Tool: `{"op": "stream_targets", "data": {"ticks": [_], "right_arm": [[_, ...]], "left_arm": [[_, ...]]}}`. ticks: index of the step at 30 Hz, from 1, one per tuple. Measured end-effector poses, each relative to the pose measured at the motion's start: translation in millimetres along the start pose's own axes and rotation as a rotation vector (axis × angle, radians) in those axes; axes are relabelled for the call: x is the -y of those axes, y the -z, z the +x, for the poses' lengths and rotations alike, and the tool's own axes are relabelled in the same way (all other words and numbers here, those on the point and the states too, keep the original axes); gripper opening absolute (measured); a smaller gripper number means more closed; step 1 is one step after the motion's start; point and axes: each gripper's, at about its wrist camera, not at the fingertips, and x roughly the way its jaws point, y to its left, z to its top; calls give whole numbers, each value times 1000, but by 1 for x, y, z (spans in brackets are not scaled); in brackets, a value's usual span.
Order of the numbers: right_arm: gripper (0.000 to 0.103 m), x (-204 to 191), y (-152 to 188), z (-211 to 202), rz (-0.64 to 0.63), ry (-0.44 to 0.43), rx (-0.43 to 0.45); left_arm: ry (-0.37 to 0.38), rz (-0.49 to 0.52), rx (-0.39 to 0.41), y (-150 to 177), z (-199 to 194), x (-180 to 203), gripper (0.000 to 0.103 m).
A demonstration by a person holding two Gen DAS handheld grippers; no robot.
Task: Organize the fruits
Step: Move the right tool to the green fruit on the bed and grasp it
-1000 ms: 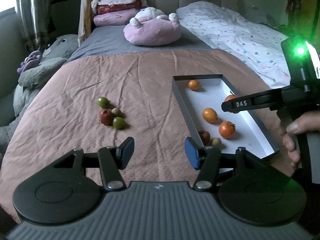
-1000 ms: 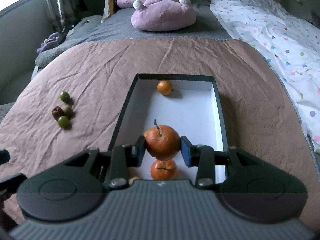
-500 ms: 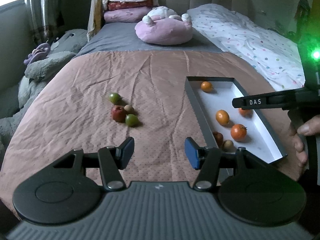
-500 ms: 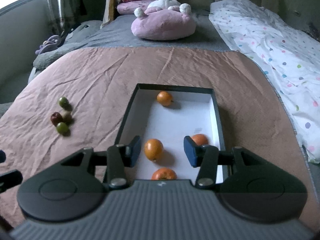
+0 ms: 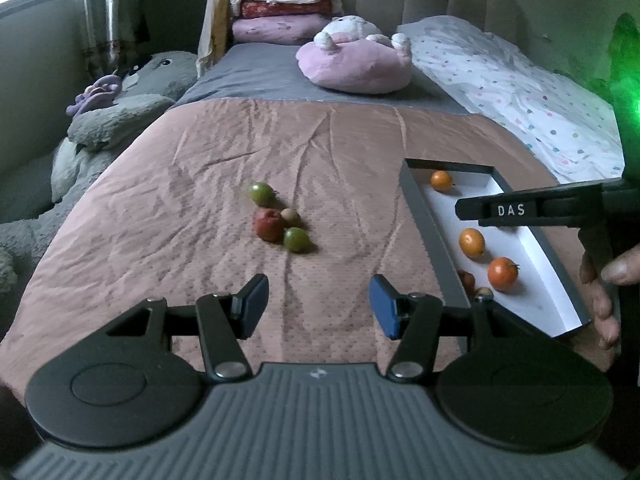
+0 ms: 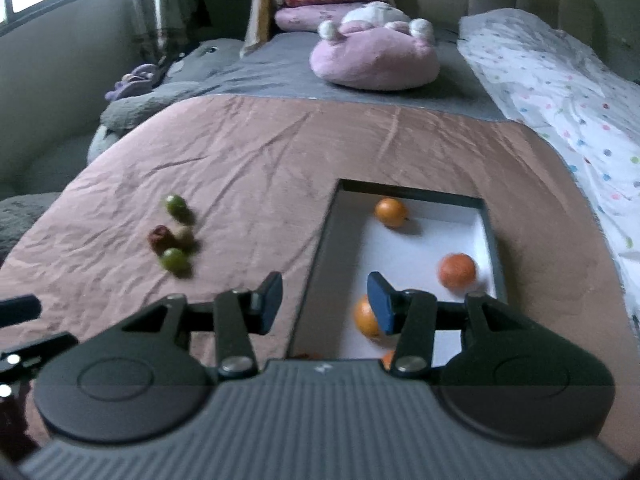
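Note:
A dark-rimmed white tray (image 5: 424, 216) (image 6: 316, 264) lies on the pink bedspread and holds several orange fruits (image 5: 472, 242) (image 6: 457, 271), plus a red and a tan fruit at its near corner. A loose cluster lies to its left: two green fruits (image 5: 261, 193) (image 5: 296, 239), a red one (image 5: 267, 224) and a small tan one (image 5: 289, 215), also in the right wrist view (image 6: 174, 259). My left gripper (image 5: 318, 306) is open and empty, short of the cluster. My right gripper (image 6: 324, 300) is open and empty over the tray's left rim.
A pink plush cushion (image 5: 356, 62) and stacked pillows (image 5: 284, 12) lie at the bed's head. A polka-dot duvet (image 5: 520, 92) runs along the right. Grey plush toys (image 5: 112, 120) sit off the left edge. The bedspread is wrinkled.
My right gripper opened, left an orange in the tray, pulled back and swung left. My left gripper turned towards the loose cluster.

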Motion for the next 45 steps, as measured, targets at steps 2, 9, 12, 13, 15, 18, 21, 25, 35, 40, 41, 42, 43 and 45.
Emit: {"op": "stream_targets", "data": {"ticks": [2,9,12,13,15,18,21,25,35,40,41,42,43,45], "right_arm": [[49,-8,-1,2,-10,-22,1],[49,-36,-2,9,-73,-96,1],[49,-48,-4,13,-98,-135,-2],[49,-53,-4,15,-105,-147,-7],[48,-62,-5,19,-126,-164,-15],[48,-74,-6,27,-152,-193,-27],[48,-87,-5,37,-180,-212,-29],[38,-99,-5,57,-191,-235,-63],[37,-115,-7,89,-200,-245,-86],[37,-118,-12,107,-207,-226,-103],[37,-120,-12,110,-212,-225,-108],[37,-121,-12,113,-218,-225,-112],[37,-122,-13,115,-226,-223,-116],[31,-125,-13,120,-238,-225,-128]], "left_arm": [[-10,-5,2,0,1,-5,62],[-39,-37,4,-1,3,-25,62],[-52,-55,3,-1,5,-34,62],[-55,-61,3,-1,5,-37,62],[-61,-71,1,-2,7,-43,62],[-73,-83,3,-2,8,-51,62],[-84,-92,4,-2,10,-59,62],[-92,-105,0,-1,13,-68,62],[-105,-119,-5,2,22,-77,62],[-113,-126,-5,2,24,-81,62],[-115,-129,-7,1,25,-82,62],[-117,-133,-8,0,26,-84,62],[-119,-137,-9,0,27,-85,62],[-125,-141,-11,0,28,-87,62]]}}
